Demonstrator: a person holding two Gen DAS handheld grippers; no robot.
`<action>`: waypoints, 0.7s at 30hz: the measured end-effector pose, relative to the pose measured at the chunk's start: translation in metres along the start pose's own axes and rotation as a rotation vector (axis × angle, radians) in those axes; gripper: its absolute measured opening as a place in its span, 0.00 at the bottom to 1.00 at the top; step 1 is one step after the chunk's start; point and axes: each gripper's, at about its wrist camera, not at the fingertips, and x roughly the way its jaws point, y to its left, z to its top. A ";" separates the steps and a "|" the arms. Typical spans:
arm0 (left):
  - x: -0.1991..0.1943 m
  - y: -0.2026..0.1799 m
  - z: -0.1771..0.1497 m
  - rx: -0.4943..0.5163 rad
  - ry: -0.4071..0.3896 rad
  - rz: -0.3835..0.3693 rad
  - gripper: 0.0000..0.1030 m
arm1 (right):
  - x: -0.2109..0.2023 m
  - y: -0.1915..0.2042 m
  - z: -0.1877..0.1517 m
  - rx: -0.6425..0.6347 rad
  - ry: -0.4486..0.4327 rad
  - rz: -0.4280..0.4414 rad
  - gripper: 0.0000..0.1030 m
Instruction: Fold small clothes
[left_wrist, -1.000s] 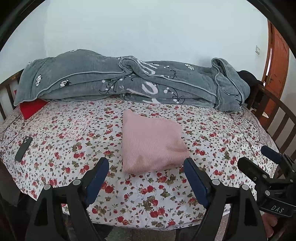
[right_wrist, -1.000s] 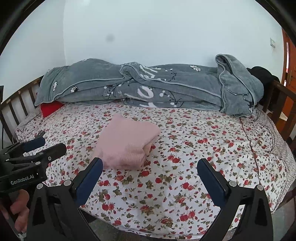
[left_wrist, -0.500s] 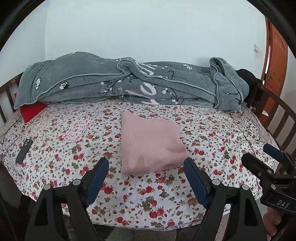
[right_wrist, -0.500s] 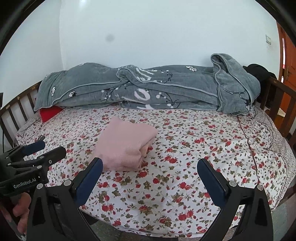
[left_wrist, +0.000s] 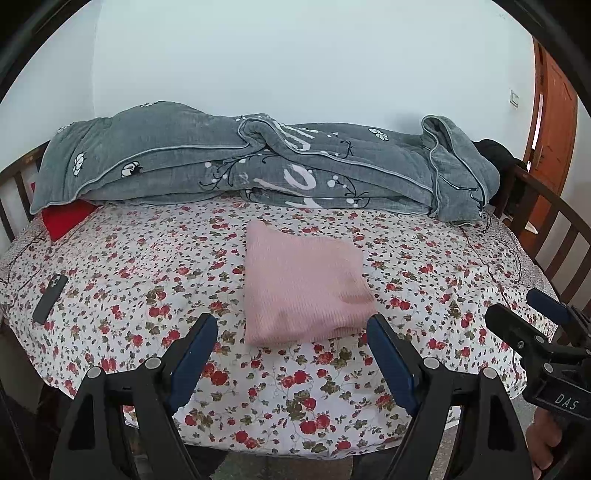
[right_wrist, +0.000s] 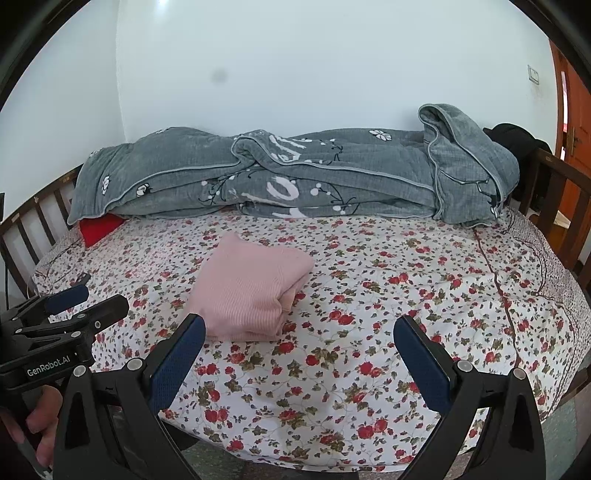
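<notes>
Sweater (left_wrist: 303, 284): folded, on the bed (left_wrist: 147, 280) — twelve o'clock of the grippers.
Left gripper (left_wrist: 291, 332): wide open, empty.
Right gripper (right_wrist: 299, 332): wide open — empty.

Even, soft daylight, faint shadows, sharp focus, strong fisheye bending and black vignette at corners.

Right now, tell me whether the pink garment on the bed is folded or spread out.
Folded. The pink garment lies as a compact rectangle on the floral sheet, with stacked layers showing at its right edge. Neither gripper touches it.
</notes>
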 end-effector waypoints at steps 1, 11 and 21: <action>0.000 0.000 0.000 -0.002 -0.001 0.001 0.80 | 0.000 0.000 0.000 -0.001 0.001 0.000 0.97; 0.001 -0.001 -0.001 -0.008 -0.002 0.001 0.80 | 0.002 0.001 0.001 0.006 0.001 0.000 0.97; 0.001 -0.001 0.000 -0.006 -0.003 -0.006 0.80 | 0.000 0.000 0.002 0.009 -0.004 -0.004 0.97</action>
